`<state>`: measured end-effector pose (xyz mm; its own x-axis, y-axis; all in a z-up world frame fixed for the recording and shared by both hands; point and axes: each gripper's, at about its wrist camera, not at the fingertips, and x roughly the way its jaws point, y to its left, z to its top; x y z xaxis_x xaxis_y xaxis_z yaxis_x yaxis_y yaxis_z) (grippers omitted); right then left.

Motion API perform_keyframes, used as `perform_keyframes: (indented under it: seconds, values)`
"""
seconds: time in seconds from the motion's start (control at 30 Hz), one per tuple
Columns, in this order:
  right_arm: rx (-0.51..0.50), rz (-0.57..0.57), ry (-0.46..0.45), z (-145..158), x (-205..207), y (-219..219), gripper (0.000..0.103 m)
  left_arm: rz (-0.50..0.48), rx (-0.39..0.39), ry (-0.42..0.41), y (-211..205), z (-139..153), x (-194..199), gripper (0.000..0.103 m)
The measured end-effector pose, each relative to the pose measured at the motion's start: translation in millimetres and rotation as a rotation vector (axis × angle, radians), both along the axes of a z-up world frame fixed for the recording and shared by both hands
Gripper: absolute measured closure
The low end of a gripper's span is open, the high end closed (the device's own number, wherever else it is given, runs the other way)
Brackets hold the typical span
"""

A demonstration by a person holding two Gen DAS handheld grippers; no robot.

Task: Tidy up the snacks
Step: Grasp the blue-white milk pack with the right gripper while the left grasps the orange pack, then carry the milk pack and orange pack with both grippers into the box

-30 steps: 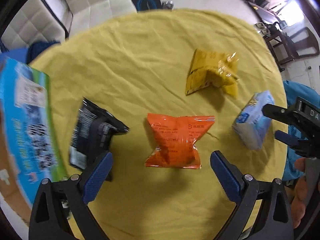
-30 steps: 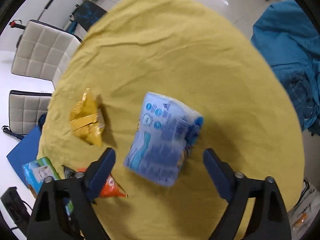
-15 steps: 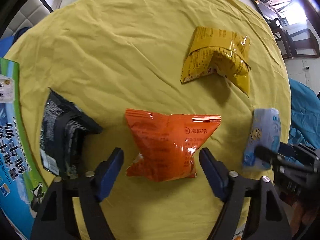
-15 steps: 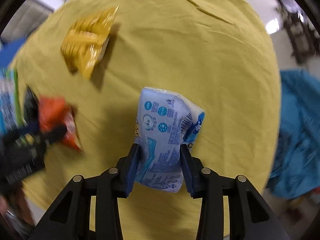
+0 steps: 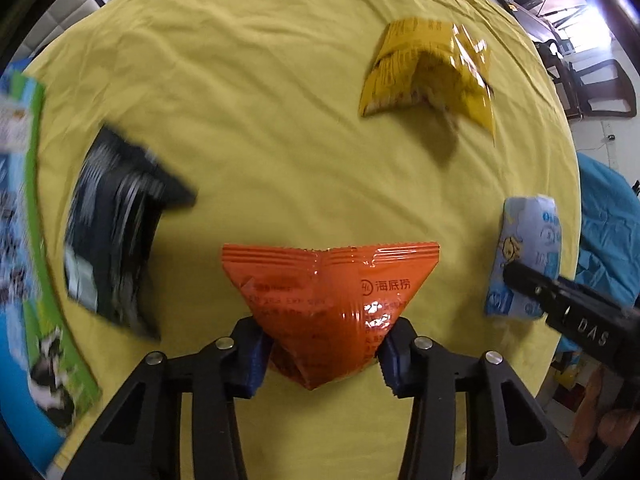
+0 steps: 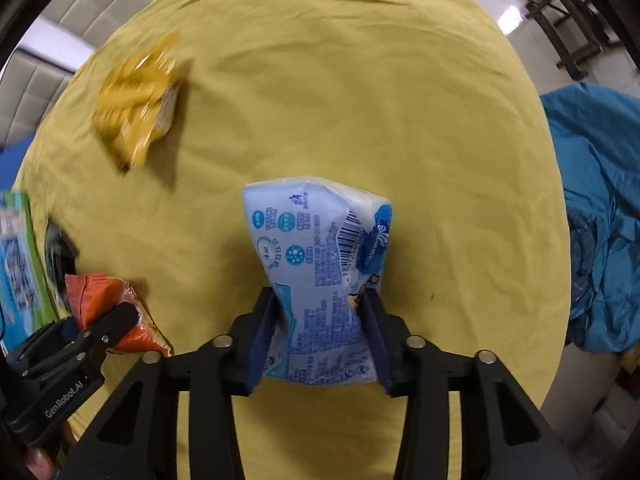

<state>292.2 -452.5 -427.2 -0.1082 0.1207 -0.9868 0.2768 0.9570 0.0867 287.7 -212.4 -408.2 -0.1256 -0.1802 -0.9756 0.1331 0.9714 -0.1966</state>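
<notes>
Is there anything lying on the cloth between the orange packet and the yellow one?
Nothing: in the left wrist view, only bare yellow tablecloth lies between the orange packet and the yellow packet.

The orange snack packet point(image 5: 332, 300) carries "海底捞". "DAS" stands on the right gripper point(image 5: 592, 334); "GenRobot.AI" stands on the left gripper point(image 6: 64, 396).

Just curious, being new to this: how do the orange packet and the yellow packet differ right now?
The orange packet is pinched between the left gripper fingers; the yellow packet lies free on the tablecloth. Orange is squeezed to a point; yellow is bent into an arch. Both are shiny snack bags.
</notes>
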Motion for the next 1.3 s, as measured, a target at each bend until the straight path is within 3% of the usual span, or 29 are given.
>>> perform_keyframes:
  seconds: [0.2,0.3,0.47,0.73,0.87,1.07,1.3]
  values:
    - [0.032,0.156,0.046,8,-49,41,0.062,0.000,0.017,0.017,17,5,-52,0.061]
    - [-0.007,0.194,0.046,8,-67,55,0.061,-0.013,0.039,0.027,20,-4,-69,0.061]
    - [-0.066,0.135,0.014,3,-84,62,0.053,-0.030,0.058,0.011,14,-16,-71,0.058]
    - [-0.088,0.075,-0.027,5,-99,77,0.053,-0.081,0.123,-0.048,-42,-27,-70,0.058]
    - [-0.097,0.081,-0.036,-3,-122,74,0.054,-0.078,0.134,-0.063,-49,-28,-73,0.059]
    - [-0.084,0.079,-0.042,-6,-126,81,0.066,-0.061,0.125,-0.073,-23,-9,-74,0.064]
    - [-0.048,0.069,-0.079,13,-135,73,0.069,-0.063,0.099,-0.119,-22,26,-77,0.064]
